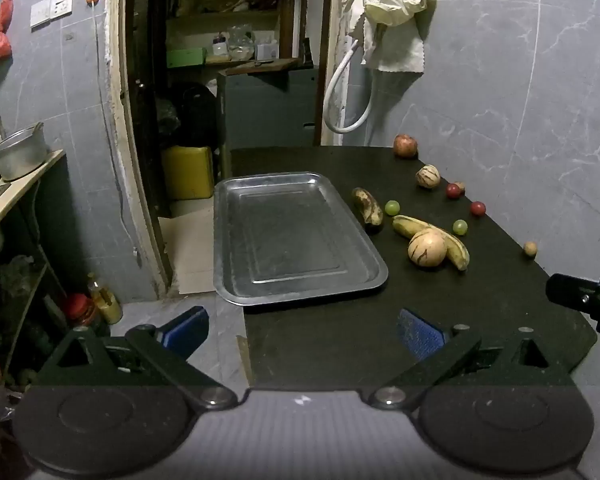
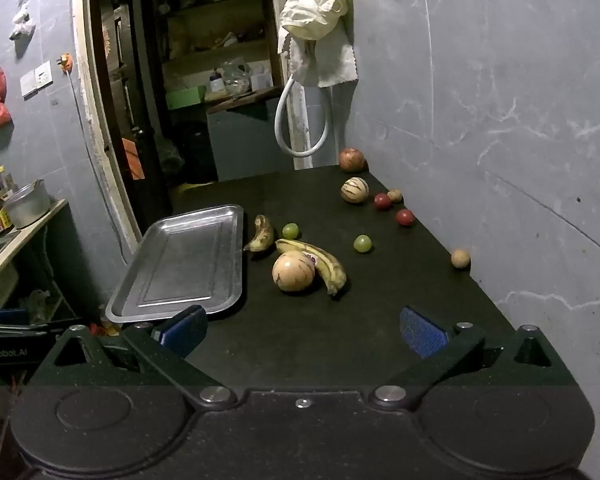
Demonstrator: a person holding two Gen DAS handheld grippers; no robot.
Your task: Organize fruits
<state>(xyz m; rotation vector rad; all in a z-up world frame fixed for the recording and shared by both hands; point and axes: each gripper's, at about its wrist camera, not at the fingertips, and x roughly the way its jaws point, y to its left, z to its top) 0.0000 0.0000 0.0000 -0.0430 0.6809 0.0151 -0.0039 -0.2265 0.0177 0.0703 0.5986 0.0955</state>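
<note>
Both the left tongs (image 1: 302,334) and the right tongs (image 2: 302,334) stand spread wide and empty above the near edge of the dark counter (image 1: 340,344). The metal tray (image 1: 296,240) lies bare at the counter's left, with every fruit loose to its right. The likely first pick is the striped melon (image 2: 293,271), which touches the long banana (image 2: 316,262); closing across its round sides, clear of the banana, should keep both from rolling. The spotted banana (image 2: 261,234) lies just beside the tray. Only the left view shows the right tongs' tip at its edge; the right view better separates the grapes (image 2: 363,243) and the small brown fruit (image 2: 460,258)
</note>
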